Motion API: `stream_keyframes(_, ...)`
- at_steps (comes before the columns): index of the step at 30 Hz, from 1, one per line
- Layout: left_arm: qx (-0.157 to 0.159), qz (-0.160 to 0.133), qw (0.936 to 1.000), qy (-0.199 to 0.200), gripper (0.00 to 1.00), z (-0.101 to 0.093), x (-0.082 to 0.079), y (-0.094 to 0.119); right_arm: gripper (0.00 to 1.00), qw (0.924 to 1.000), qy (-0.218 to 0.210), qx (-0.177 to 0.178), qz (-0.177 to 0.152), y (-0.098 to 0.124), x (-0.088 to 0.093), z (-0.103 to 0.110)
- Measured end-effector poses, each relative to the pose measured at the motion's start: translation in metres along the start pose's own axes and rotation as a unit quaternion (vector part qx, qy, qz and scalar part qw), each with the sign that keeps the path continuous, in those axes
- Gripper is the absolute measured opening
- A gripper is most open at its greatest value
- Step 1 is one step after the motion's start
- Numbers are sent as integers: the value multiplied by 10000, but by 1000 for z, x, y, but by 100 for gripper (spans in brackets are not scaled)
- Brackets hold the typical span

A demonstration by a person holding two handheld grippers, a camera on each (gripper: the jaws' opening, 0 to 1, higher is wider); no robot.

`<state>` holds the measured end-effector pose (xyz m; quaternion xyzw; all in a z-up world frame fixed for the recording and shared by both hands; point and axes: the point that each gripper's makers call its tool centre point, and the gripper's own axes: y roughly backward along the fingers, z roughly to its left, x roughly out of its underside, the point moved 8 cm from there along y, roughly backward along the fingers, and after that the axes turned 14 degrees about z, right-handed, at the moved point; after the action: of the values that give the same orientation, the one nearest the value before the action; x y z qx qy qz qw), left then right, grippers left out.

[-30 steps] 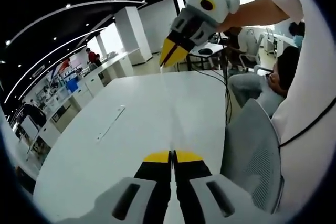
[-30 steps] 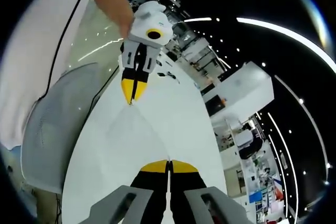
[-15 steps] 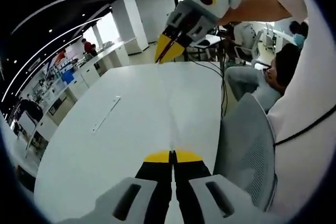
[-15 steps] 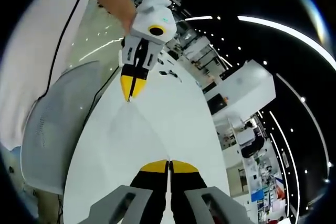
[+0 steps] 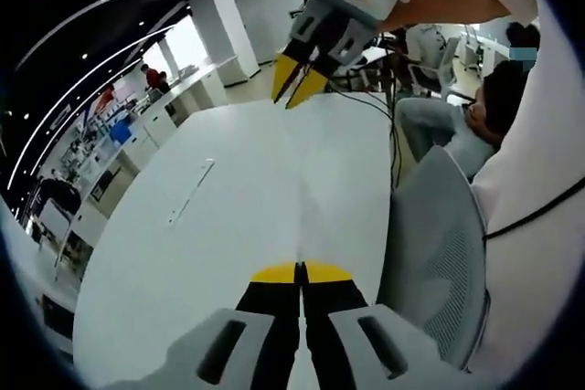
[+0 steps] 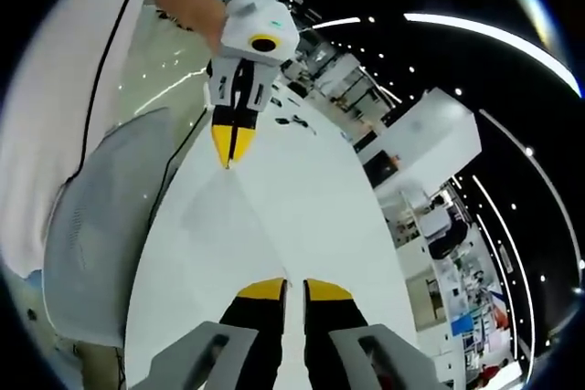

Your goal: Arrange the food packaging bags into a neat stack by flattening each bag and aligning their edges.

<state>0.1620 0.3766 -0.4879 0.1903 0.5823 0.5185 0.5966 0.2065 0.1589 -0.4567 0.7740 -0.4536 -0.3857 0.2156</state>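
A white food bag (image 6: 228, 226) hangs stretched as a flat sheet above the white table (image 5: 183, 253). My left gripper (image 5: 301, 271) is shut on one end of it, and the bag (image 5: 309, 207) runs edge-on away from its jaws. In the right gripper view the left gripper (image 6: 228, 154) pinches the bag's far corner. My right gripper (image 6: 284, 288) stands open, with a narrow gap between its yellow tips and the bag's near end lying there. From the left gripper view, the right gripper (image 5: 294, 90) has its jaws parted just above the bag's far end.
A grey mesh chair (image 5: 439, 253) stands at the table's edge beside the person holding the grippers, also visible as the chair (image 6: 91, 235). A black cable (image 5: 395, 162) runs across the table's far side. Another person (image 5: 475, 125) sits beyond it. A thin slot (image 5: 192, 191) marks the tabletop.
The right gripper's jaws have parted and let go of the bag's end. The left gripper stays shut on the bag. Both views shifted only slightly.
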Motion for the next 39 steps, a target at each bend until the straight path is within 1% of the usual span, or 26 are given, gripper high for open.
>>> stream_keyframes(1,-35,23,10000,-46,0,0,0,0,8,10000,-52,-74,26,0,0,1)
stream_keyframes(8,-156,93,9995,-277,0,-1,0,-1,13,9994,-200,-268,-27,0,-10,6)
stream_keyframes(9,-191,98,9993,-317,0,-1,0,-1,14,9989,-309,-346,-105,1,-14,7)
stream_keyframes(13,-271,100,9987,-420,0,-1,-3,0,16,9982,-358,-454,-170,0,-24,11)
stream_keyframes(15,-320,102,9982,-492,0,-1,-4,1,17,9957,-555,-661,-332,-1,-33,16)
stream_keyframes(16,-345,106,9980,-528,0,-1,-5,1,17,9950,-592,-708,-382,-1,-37,17)
stream_keyframes(19,-427,123,9968,-665,0,-1,-7,3,17,9944,-590,-780,-409,-4,-45,22)
stream_keyframes(22,-466,125,9961,-742,0,-1,-10,3,18,9933,-570,-866,-502,-8,-57,27)
stream_keyframes(28,-590,154,9935,-958,0,-2,-16,5,17,9928,-485,-943,-551,-16,-74,32)
stream_keyframes(31,-633,159,9925,-1035,0,-3,-17,5,15,9932,-444,-942,-527,-20,-80,34)
stream_keyframes(39,-711,166,9905,-1166,0,-4,-18,5,11,9939,-351,-958,-429,-29,-86,36)
